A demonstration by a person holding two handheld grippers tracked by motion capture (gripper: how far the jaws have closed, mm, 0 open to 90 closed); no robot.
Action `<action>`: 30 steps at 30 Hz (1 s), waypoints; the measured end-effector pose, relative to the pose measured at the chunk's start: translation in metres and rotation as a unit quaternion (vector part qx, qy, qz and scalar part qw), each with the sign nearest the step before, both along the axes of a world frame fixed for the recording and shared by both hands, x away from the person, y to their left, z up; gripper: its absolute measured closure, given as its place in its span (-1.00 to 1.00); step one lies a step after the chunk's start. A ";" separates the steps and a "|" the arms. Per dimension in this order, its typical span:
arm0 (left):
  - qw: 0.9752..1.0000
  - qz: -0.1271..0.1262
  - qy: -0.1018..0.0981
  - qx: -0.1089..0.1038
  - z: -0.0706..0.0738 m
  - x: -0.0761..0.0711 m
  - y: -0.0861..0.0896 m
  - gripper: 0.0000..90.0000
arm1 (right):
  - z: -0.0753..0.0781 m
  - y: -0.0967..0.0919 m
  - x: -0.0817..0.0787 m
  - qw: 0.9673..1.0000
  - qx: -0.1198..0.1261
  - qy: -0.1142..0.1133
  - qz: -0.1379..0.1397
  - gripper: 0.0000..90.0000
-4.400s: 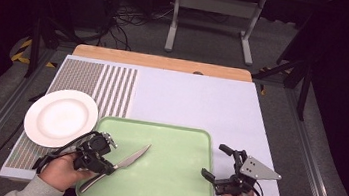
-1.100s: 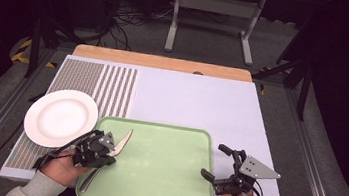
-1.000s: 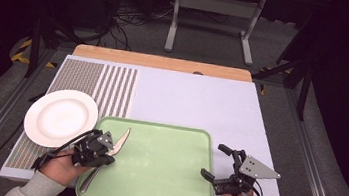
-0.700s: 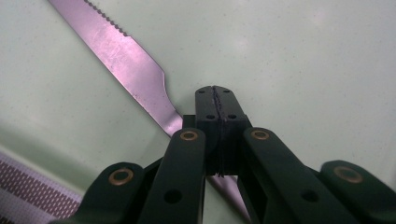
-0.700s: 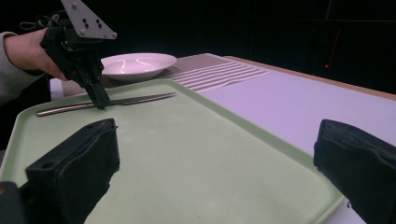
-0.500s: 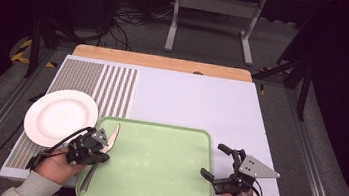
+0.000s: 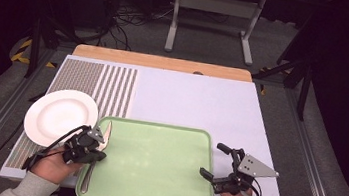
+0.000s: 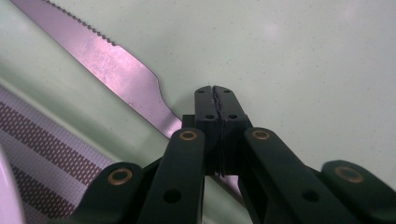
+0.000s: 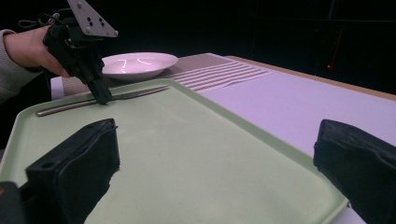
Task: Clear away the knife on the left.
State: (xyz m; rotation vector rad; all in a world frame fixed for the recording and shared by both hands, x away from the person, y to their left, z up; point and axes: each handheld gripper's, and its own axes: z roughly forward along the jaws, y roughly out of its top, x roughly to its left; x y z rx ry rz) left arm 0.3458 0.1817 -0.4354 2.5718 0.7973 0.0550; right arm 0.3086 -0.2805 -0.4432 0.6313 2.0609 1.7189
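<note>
Tray (image 7: 154, 161), pale green, shallow with a raised rim, sits at the near edge of the table (image 7: 202, 101) on a white mat. One thing in it: a table knife (image 7: 96, 159) lying along the tray's left edge, serrated blade pointing away from the person, handle toward the near rim. In the left gripper view the blade (image 8: 107, 60) runs up to the upper left, flat on the tray floor, close to the rim wall. The rest of the tray floor is bare green.

Left gripper (image 7: 87, 145) is over the knife's middle, on the tray's left side. Its fingers (image 8: 205, 107) are pressed together, tip to tip, tips right at the knife's neck where blade meets handle. Cannot tell if they pinch the metal or only touch beside it. In the right gripper view the left gripper (image 9: 100, 95) points down with its tip at the knife (image 9: 98, 100), which lies flat on the tray (image 9: 196, 154).

White plate (image 7: 61, 117) stands just left of the tray, outside it, on the striped part of the mat, with nothing on it.

Right gripper (image 7: 218, 176) is at the tray's right rim, fingers (image 9: 74, 163) wide apart, nothing between them, hand resting by the near right corner.
</note>
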 end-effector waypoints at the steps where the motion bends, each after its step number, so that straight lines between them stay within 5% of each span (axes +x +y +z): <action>1: 1.000 0.001 0.002 -0.001 0.000 0.000 0.001 0.98 | 0.000 0.000 0.000 1.000 0.000 0.001 0.000 -0.98; 12: 1.000 0.010 0.001 0.001 0.000 0.000 0.003 0.93 | 0.000 0.001 0.001 1.000 -0.001 0.001 0.002 -0.98; 17: 1.000 -0.001 0.004 0.004 0.002 0.000 0.000 0.68 | 0.000 0.001 0.001 1.000 0.000 0.001 0.002 -0.98; 25: 0.998 -0.012 -0.026 -0.049 0.014 -0.005 0.001 -0.09 | 0.000 0.001 0.001 1.000 -0.002 0.001 0.003 -0.98; 30: 0.994 -0.029 -0.041 -0.101 0.025 -0.011 0.005 -0.46 | 0.000 0.001 0.002 1.000 -0.001 0.001 0.003 -0.98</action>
